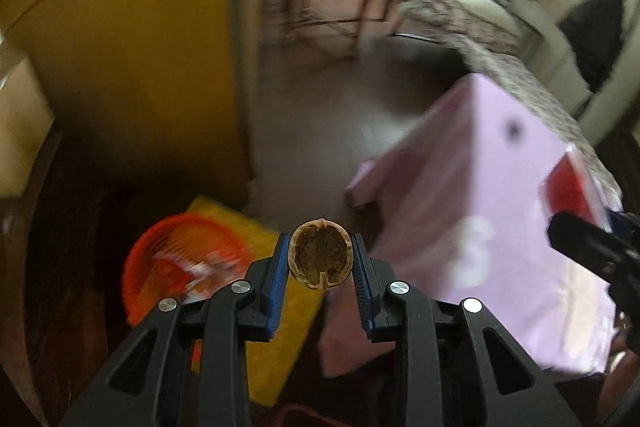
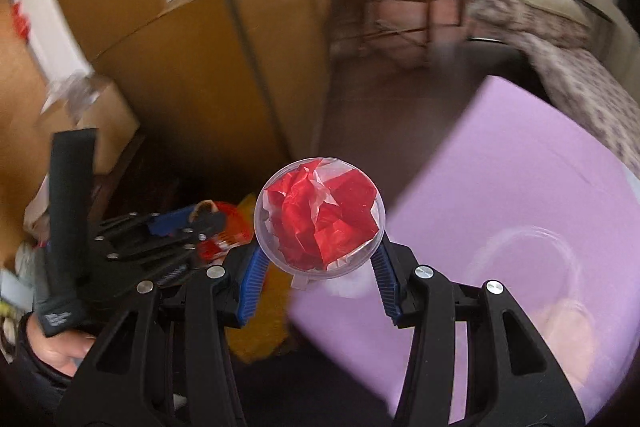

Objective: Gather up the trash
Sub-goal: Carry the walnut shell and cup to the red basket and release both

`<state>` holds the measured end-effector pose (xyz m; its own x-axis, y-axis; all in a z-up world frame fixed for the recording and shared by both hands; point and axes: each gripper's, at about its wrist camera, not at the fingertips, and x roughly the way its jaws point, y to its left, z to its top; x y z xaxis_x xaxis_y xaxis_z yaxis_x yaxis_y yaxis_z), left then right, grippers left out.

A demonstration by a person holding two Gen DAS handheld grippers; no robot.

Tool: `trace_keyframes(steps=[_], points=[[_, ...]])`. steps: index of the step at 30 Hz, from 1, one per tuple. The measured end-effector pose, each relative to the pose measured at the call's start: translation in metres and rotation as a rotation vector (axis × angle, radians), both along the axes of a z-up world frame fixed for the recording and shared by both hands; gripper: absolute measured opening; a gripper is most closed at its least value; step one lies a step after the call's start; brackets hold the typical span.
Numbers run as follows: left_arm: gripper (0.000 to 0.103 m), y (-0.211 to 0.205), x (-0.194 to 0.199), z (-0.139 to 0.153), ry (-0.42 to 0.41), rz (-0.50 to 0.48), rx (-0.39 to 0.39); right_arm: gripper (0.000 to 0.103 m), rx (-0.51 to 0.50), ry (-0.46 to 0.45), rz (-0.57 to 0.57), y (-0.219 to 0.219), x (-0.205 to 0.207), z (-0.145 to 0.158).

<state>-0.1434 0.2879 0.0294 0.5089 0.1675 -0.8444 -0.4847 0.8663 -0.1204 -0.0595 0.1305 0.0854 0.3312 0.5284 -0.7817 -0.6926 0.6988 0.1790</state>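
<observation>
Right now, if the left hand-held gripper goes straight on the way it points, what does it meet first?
Probably the bare floor beyond its walnut shell half; blur makes depth uncertain. The orange basket lies left of that line.

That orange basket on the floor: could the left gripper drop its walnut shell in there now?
Probably yes. The left gripper holds the walnut shell just beside the orange basket, whose mouth looks open, with nothing between.

You have no legible text in either view; the small white mark on the black strap (image 2: 60,318) by your hand is too blurred to read.
</observation>
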Motion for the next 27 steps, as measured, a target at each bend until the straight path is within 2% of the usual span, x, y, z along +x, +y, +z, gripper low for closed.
trace_keyframes(steps=[5,10,16,27], points=[[0.030,0.054,-0.034,-0.026,0.060,0.119,-0.010,0.049,-0.049,0.032,0.135,0.076,-0.028,-0.015],[0.030,0.091,-0.057,-0.057,0.128,0.181,-0.017,0.049,-0.086,0.120,0.191,0.131,-0.035,-0.043],[0.030,0.121,-0.073,-0.093,0.194,0.245,-0.054,0.049,-0.150,0.162,0.232,0.171,-0.043,-0.074],[0.030,0.126,-0.066,-0.129,0.233,0.279,-0.091,0.049,-0.250,0.216,0.287,0.219,-0.051,-0.121]])
